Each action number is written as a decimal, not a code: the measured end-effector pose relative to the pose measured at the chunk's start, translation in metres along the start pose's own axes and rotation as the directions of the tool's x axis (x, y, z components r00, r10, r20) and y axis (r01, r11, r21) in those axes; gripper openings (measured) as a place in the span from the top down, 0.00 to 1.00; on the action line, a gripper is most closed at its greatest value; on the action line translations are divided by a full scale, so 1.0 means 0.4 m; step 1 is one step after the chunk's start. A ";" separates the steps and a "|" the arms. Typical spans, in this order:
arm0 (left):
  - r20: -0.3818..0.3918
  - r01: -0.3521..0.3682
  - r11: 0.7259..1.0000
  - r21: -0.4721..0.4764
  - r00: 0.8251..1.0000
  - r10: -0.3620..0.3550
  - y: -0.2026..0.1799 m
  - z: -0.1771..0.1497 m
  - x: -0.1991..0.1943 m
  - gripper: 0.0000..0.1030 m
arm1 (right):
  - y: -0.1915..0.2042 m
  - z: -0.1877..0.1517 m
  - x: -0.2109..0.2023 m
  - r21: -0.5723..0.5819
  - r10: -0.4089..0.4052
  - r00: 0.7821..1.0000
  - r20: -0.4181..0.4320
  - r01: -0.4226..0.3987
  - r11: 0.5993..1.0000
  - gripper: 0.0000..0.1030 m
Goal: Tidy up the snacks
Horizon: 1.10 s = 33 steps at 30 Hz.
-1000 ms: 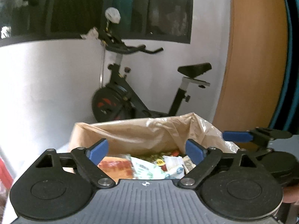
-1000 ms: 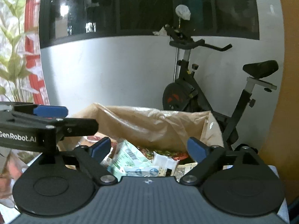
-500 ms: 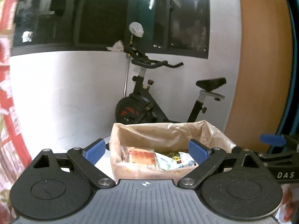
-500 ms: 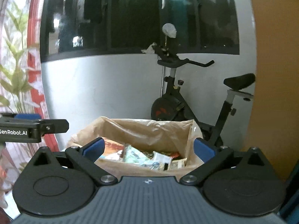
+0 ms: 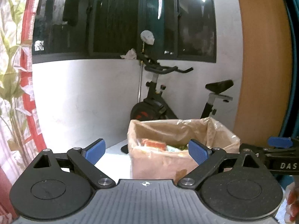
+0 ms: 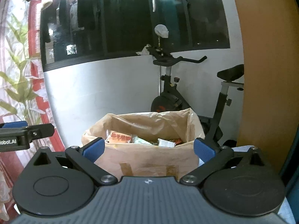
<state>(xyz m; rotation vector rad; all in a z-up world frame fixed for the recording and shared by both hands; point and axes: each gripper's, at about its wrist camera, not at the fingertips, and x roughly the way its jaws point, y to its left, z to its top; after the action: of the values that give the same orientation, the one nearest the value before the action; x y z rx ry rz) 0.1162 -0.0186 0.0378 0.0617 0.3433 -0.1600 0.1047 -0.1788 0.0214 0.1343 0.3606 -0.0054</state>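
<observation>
Nearest in the left wrist view, the left gripper point(image 5: 147, 150) has its jaws spread wide, blue pads well apart, with nothing held between them. In the right wrist view the right gripper point(image 6: 148, 149) is likewise spread to its widest and grips nothing; its blue pads frame the box beyond without touching it. Each gripper also shows at the edge of the other's view as a dark bar tipped with a blue pad.

Past the grippers stands a cardboard box point(image 6: 147, 165) lined with a thin, crinkled plastic bag point(image 6: 149, 123) whose rim is folded out over the box's edges. Strips of tape show on the box's near wall. The box rests on a white table point(image 5: 114, 151), and in the left wrist view it sits to the right of that gripper's centre line, with bare white surface to its left.

Inside the box lie the snacks point(image 6: 142, 140): an orange-red packet point(image 6: 120, 137) toward the left side, pale green and white packets in the middle, and a bit of red wrapper toward the right. Their labels are too small to read.

Behind the table an exercise bike point(image 5: 158, 100) stands against a white wall point(image 5: 84, 97), below a dark window point(image 5: 121, 18). A red-patterned curtain point(image 5: 16, 74) hangs on the left, and a wooden panel point(image 5: 261, 65) rises on the right.
</observation>
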 end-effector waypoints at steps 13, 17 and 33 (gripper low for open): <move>-0.002 -0.030 0.999 -0.018 1.000 0.030 0.011 0.002 -0.006 0.06 | 0.011 0.006 -0.009 -0.008 -0.001 1.000 0.011 0.001 1.000 0.00; -0.002 -0.034 0.999 -0.014 0.999 0.034 0.000 0.002 -0.005 0.06 | 0.011 0.005 -0.008 -0.007 0.001 1.000 0.010 -0.001 1.000 0.00; -0.009 -0.052 0.998 -0.019 0.999 0.052 -0.006 0.001 0.000 0.06 | 0.009 0.012 -0.016 -0.015 0.013 1.000 0.011 -0.013 1.000 0.00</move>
<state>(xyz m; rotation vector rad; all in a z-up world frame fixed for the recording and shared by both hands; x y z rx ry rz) 0.1159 -0.0210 0.0379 0.0520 0.3517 -0.1051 0.1006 -0.1761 0.0285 0.1222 0.3488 0.0091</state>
